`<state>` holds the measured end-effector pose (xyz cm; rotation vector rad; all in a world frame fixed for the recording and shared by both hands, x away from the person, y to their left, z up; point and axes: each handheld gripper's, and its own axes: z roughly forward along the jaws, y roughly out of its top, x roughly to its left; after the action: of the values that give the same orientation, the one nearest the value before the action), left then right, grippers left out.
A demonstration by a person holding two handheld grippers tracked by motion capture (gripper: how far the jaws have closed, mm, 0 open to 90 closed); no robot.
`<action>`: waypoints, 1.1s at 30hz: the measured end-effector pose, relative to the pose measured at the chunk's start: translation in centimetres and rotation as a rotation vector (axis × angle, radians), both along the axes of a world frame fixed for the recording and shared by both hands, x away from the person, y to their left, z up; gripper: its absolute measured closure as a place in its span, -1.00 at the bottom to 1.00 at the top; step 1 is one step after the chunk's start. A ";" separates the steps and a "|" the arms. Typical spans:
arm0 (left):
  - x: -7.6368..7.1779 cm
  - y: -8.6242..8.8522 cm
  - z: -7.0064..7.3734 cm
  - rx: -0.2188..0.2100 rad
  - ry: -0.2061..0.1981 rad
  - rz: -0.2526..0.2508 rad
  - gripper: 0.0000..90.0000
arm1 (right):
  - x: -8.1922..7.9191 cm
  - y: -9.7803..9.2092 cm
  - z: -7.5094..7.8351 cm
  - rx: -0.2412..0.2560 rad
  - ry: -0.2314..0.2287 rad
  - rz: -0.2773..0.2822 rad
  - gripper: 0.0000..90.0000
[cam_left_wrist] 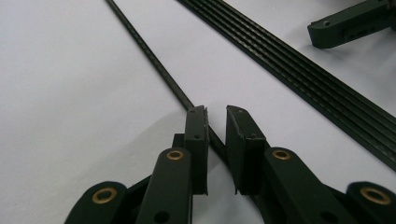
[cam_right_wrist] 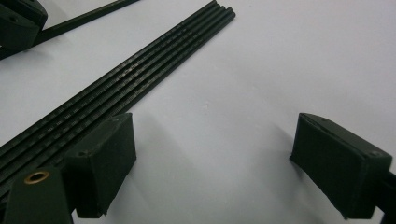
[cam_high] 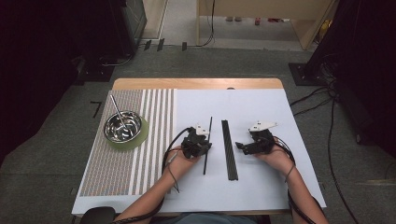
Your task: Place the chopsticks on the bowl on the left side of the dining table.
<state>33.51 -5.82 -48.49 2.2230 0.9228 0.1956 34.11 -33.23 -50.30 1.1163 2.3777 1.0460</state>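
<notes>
A single thin black stick (cam_high: 208, 144) lies lengthwise on the white sheet (cam_high: 261, 107). My left gripper (cam_high: 204, 147) sits over its middle. In the left gripper view the jaws are closed to a narrow gap (cam_left_wrist: 217, 114) with the stick (cam_left_wrist: 149, 58) running between them. To the right lies a tight row of several matching black sticks (cam_high: 229, 149). My right gripper (cam_high: 240, 147) stands open just right of that row. In the right gripper view its jaws (cam_right_wrist: 210, 163) are wide apart over bare sheet, with the row (cam_right_wrist: 154, 60) beside the left one.
A striped placemat (cam_high: 116, 163) covers the table's left part. On it a steel bowl (cam_high: 123, 126) rests on a green coaster, with a metal utensil (cam_high: 116, 108) leaning in it. Cables trail on the floor at the right.
</notes>
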 end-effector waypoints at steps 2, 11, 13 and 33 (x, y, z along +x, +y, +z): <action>0.1 0.1 0.0 -0.001 0.004 0.005 0.79 | 0.0 0.0 0.0 0.000 0.000 0.000 -0.70; 1.0 1.4 0.4 0.024 0.028 0.030 0.83 | 0.0 0.0 0.0 -0.001 -0.002 -0.001 -0.70; 1.0 1.5 0.5 0.030 0.023 0.036 0.86 | 0.0 0.0 0.0 -0.001 0.000 -0.001 -0.70; 2.9 4.2 0.5 0.063 0.002 0.075 0.91 | 0.0 0.0 0.0 -0.002 -0.001 0.001 -0.70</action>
<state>36.44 -1.65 -48.01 2.2485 1.0154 0.2603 34.11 -33.24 -50.30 1.1136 2.3787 1.0446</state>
